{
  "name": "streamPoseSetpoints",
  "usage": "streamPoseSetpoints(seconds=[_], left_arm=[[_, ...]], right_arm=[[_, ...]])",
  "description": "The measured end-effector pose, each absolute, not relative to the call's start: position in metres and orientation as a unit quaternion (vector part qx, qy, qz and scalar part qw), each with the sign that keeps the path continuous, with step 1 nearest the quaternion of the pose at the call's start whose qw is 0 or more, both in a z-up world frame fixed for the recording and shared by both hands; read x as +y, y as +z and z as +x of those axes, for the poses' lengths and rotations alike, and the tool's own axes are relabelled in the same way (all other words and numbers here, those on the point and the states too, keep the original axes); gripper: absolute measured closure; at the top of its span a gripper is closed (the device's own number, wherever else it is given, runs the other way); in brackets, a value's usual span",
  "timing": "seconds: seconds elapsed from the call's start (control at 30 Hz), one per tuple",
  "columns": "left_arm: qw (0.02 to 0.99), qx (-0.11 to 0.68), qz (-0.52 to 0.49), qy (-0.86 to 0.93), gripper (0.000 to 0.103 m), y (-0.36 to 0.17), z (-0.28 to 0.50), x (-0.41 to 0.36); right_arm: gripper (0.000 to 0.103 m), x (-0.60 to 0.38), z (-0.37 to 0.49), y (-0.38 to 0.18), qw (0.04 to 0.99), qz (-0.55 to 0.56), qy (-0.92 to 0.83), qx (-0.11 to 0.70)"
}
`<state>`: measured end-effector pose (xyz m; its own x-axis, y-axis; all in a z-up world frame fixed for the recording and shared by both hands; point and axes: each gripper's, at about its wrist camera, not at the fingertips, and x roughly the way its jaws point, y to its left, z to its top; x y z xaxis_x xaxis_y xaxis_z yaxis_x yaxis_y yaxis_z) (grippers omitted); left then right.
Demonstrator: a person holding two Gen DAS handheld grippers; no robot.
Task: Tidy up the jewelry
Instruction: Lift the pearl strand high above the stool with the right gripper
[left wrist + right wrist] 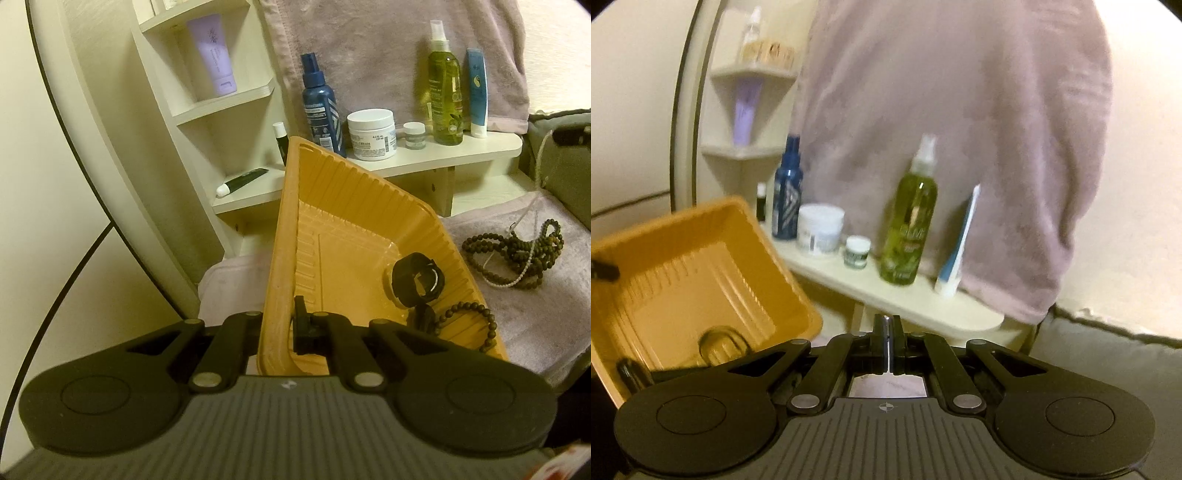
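Note:
My left gripper (282,328) is shut on the near rim of an orange plastic tray (354,206) and holds it tilted. A black watch (413,282) and a dark bead bracelet (469,325) lie in the tray's low corner. A pile of dark bead necklaces with a white bead strand (517,254) lies on the towel to the right. My right gripper (889,343) is shut, with a thin shiny sliver between its fingers that I cannot identify. In the right wrist view the tray (713,236) is at the left, with a dark item (629,371) in it.
A white shelf (443,155) behind holds a blue spray bottle (319,103), a white jar (371,133), a small jar (413,134), a green spray bottle (445,88) and a blue tube (478,92). A mauve towel (369,48) hangs behind. A corner shelf (236,99) stands left.

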<state>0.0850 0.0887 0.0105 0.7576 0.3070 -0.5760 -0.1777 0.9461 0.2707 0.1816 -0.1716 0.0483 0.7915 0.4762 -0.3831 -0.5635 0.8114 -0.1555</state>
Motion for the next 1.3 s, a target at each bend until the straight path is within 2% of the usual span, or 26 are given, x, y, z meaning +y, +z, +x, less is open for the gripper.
streamPoseSetpoints(seconds=[0.33, 1.3], left_arm=[[0.932, 0.322, 0.099, 0.130, 0.098, 0.011, 0.085, 0.088], [0.934, 0.319, 0.093, 0.129, 0.098, 0.012, 0.084, 0.092]], right_arm=[[0.102, -0.176, 0.173, 0.085, 0.946, -0.102, 0.283, 0.116], [0.102, -0.186, 0.170, 0.165, 0.961, -0.113, 0.251, -0.006]])
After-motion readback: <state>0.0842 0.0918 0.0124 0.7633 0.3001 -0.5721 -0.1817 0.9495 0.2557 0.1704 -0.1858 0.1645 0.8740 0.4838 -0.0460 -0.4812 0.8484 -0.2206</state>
